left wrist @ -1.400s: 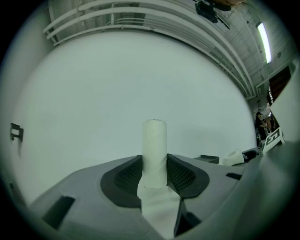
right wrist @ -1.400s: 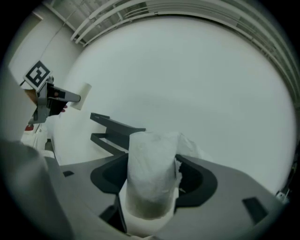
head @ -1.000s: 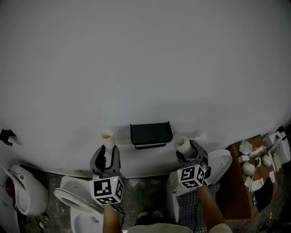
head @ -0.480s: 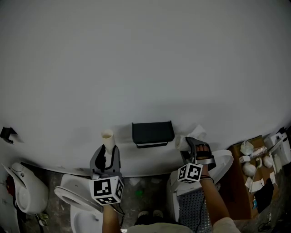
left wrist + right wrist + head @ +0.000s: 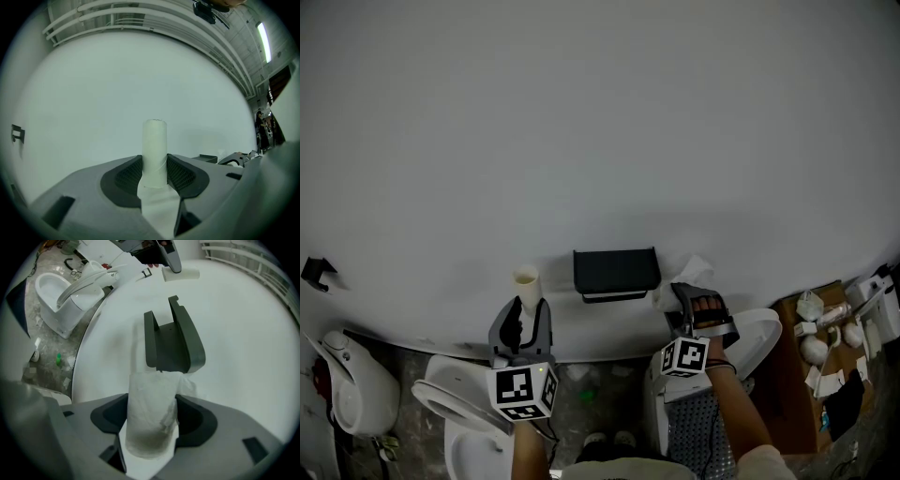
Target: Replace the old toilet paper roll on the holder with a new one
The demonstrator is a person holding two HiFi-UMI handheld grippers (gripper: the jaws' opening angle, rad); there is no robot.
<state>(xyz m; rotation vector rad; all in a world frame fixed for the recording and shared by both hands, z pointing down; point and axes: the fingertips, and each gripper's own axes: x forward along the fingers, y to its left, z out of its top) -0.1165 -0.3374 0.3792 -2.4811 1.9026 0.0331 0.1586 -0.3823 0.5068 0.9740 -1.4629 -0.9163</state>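
A black toilet paper holder (image 5: 616,274) is mounted on the white wall, and it carries no roll. My left gripper (image 5: 523,317) stays to its left, shut on a bare cardboard tube (image 5: 526,281) that stands upright between the jaws (image 5: 154,147). My right gripper (image 5: 692,306) is just right of the holder, shut on a white toilet paper roll (image 5: 682,277). In the right gripper view the roll (image 5: 152,420) sits between the jaws just short of the holder (image 5: 172,338), whose open front faces it.
A white toilet (image 5: 455,412) stands below my left hand, with another white fixture (image 5: 347,394) at far left. A further toilet (image 5: 759,336) and a cardboard box of small items (image 5: 820,356) are at the right. A small black bracket (image 5: 314,272) is on the wall.
My right gripper has rolled over and moved down and left towards the holder with the roll in it. The left gripper and its tube have stayed put.
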